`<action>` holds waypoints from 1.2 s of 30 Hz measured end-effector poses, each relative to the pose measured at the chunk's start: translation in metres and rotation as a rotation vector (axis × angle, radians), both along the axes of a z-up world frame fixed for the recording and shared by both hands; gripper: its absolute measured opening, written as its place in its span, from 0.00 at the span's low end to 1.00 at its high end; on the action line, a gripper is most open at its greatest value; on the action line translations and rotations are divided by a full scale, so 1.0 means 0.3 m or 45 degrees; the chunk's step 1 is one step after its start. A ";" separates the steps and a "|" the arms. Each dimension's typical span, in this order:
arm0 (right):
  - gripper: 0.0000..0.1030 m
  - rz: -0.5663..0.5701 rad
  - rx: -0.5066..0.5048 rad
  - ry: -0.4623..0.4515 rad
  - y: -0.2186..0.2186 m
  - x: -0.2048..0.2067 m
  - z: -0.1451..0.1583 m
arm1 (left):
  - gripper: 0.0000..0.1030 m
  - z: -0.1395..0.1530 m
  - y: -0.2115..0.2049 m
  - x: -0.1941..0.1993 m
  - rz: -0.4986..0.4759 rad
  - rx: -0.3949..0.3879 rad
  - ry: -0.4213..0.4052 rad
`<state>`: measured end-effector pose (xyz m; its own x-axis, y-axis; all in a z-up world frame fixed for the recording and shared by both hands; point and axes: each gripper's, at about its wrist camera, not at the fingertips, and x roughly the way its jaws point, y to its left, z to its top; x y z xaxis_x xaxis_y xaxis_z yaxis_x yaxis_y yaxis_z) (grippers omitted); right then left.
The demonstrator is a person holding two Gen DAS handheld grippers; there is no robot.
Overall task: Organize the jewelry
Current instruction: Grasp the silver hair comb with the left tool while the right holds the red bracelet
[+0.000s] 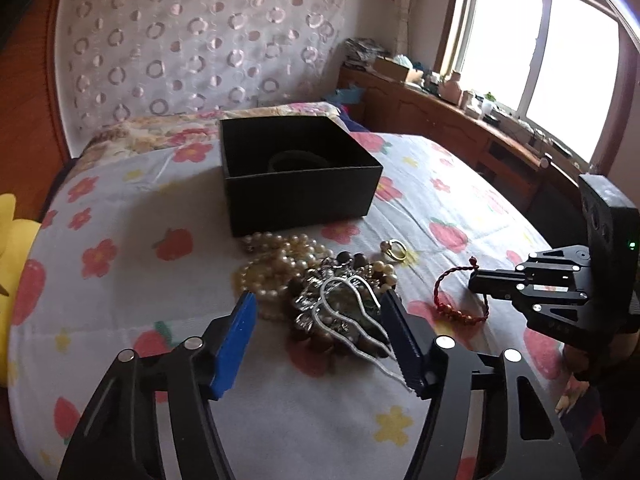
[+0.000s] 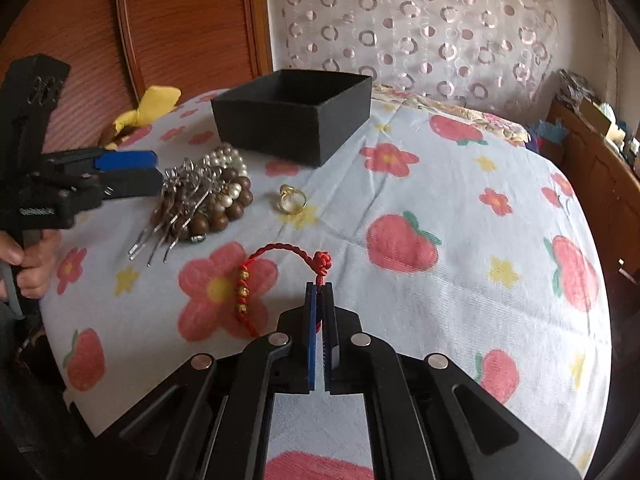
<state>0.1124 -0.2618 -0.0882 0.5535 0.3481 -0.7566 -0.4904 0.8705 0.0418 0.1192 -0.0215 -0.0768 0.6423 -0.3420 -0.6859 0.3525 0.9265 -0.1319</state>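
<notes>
Black card box (image 1: 298,172), lid off, stands on the flowered bedspread (image 1: 120,208) at 12 o'clock in the left wrist view; a dark ring-shaped insert shows inside it.

Jewelry pile — directly in front of the box, toward 6 o'clock from it:
- pearls (image 1: 276,260), cream, several loops, touching the box's near wall in the left view;
- brown bead bracelet (image 2: 224,212), partly under the other pieces;
- silver hair comb (image 1: 352,320) with long wavy prongs, lying on top of the pile.

Gold ring (image 1: 394,250) — alone on the bedspread at 3 o'clock of the pile, apart from it.

Red cord bracelet (image 2: 280,268), with gold beads along one side and a knot at its top, lies at 3 o'clock of the pile, near the ring but not touching it.

Left claw (image 1: 320,344): spread wide, its blue pads either side of the comb's prongs; the right-hand pad touches or overlaps the prong tips, the other stands clear.

Right claw (image 2: 320,292): pressed together on the red bracelet, pinching the cord just below the knot; the rest of the loop rests on the bedspread.

Yellow cloth (image 2: 148,108) at the bed's edge, at 9 o'clock of the box in the right view.
</notes>
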 end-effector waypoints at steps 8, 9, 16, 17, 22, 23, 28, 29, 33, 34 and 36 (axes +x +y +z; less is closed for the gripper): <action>0.03 -0.019 0.040 0.020 -0.009 0.008 -0.009 | 0.59 -0.024 -0.046 0.057 0.010 0.102 0.031; 0.03 -0.019 0.042 0.021 -0.008 0.009 -0.010 | 0.59 -0.028 -0.044 0.061 0.013 0.108 0.039; 0.03 -0.013 0.033 0.014 -0.010 0.009 -0.011 | 0.42 -0.037 -0.029 0.045 -0.020 0.069 0.053; 0.03 -0.014 0.034 0.014 -0.011 0.007 -0.010 | 0.42 -0.038 -0.029 0.040 -0.024 0.076 0.047; 0.03 -0.014 0.033 0.014 -0.009 0.008 -0.012 | 0.41 -0.042 -0.022 0.013 -0.016 0.071 0.052; 0.03 -0.013 0.034 0.014 -0.009 0.009 -0.012 | 0.41 -0.040 -0.019 0.011 -0.009 0.071 0.055; 0.03 -0.014 0.032 0.013 -0.010 0.007 -0.012 | 0.41 -0.041 -0.001 -0.016 -0.002 0.071 0.064; 0.03 -0.014 0.032 0.013 -0.009 0.008 -0.013 | 0.41 -0.041 0.000 -0.021 -0.002 0.073 0.062; 0.03 -0.014 0.034 0.014 -0.010 0.007 -0.012 | 0.37 -0.038 -0.005 -0.037 -0.005 0.076 0.042; 0.03 -0.014 0.033 0.013 -0.009 0.007 -0.013 | 0.19 -0.034 -0.005 -0.045 0.007 0.083 0.024; 0.03 -0.014 0.033 0.013 -0.011 0.007 -0.012 | 0.17 -0.019 -0.003 -0.060 0.027 0.089 -0.002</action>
